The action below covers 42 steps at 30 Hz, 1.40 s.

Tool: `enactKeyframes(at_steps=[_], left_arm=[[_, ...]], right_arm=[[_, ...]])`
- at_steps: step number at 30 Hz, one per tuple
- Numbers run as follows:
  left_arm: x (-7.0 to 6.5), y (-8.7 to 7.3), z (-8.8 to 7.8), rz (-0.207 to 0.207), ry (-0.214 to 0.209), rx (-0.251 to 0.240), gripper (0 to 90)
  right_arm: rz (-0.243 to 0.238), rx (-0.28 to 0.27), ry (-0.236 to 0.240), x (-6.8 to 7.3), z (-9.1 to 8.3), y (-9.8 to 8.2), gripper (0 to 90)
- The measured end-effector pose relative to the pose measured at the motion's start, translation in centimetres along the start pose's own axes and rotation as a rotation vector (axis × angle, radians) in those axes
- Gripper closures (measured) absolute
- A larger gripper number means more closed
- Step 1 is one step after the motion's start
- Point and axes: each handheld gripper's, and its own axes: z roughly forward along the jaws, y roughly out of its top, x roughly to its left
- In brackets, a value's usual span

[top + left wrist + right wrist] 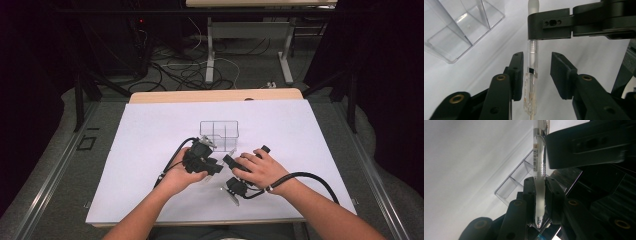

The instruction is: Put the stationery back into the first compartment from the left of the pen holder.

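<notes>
We have a clear plastic pen [532, 75] held in the air between the two grippers, just at six o'clock of the clear compartment organizer [219, 134] on the white sheet [150, 150]. In the right gripper view the pen's frosted grip end [539, 200] sits pinched between the right gripper [539, 202] pads, tip toward the camera, so we count that hold as firm. In the left gripper view the barrel runs up the middle from six to twelve o'clock, with the right gripper's jaw crossing it near the top. The left gripper [536, 75] stands part open around the barrel: its nine o'clock pad [517, 72] looks to be touching or just beside the pen, while the three o'clock pad [560, 75] is plainly apart, so it has not yet taken hold.

We judge the work as mid-way: the pen is picked up and presented, and the second grip is still to close. After that, whatever the two hands are meant to do with it, perhaps pulling a part off or handing it over, and dropping it into the organizer, which looks empty, is left. In the high view both hands [260, 170] meet near the table's centre.
</notes>
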Motion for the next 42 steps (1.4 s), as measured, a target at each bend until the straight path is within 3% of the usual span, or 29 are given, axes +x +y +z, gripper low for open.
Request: enactKeyframes(at_steps=[8, 11, 26, 29, 30, 33, 36, 42], left_arm=[[0.3, 0.2, 1.2, -0.003, 0.008, 0.051, 71.8], [0.3, 0.3, 1.4, -0.023, -0.003, 0.058, 73.5], [0.1, 0.8, 1.7, -0.022, 0.001, 0.075, 79.2], [0.2, 0.8, 1.6, -0.023, 0.018, 0.072, 79.2], [0.3, 0.8, 1.6, -0.027, 0.017, 0.076, 79.3], [0.5, 0.6, 1.4, -0.035, 0.026, 0.07, 79.3], [0.7, 0.5, 1.2, -0.045, 0.026, 0.057, 79.3], [1.0, 0.4, 0.8, -0.053, 0.03, 0.049, 79.3]], right_arm=[[-0.028, -0.011, -0.008, -0.1, -0.1, 0.3, 79.9], [-0.01, -0.026, -0.017, 0.1, 0.0, 0.3, 79.9], [-0.017, -0.014, -0.005, -0.1, -0.2, 0.4, 79.4], [-0.018, -0.029, -0.018, -0.2, -0.1, 0.3, 77.1], [0.002, -0.021, -0.013, -0.1, -0.2, 0.3, 75.4], [-0.002, -0.004, -0.006, -0.3, -0.4, 0.3, 73.5], [0.021, -0.024, -0.019, -0.1, -0.3, 0.1, 72.1], [0.048, -0.001, 0.009, -0.2, -0.5, 0.1, 63.2]])
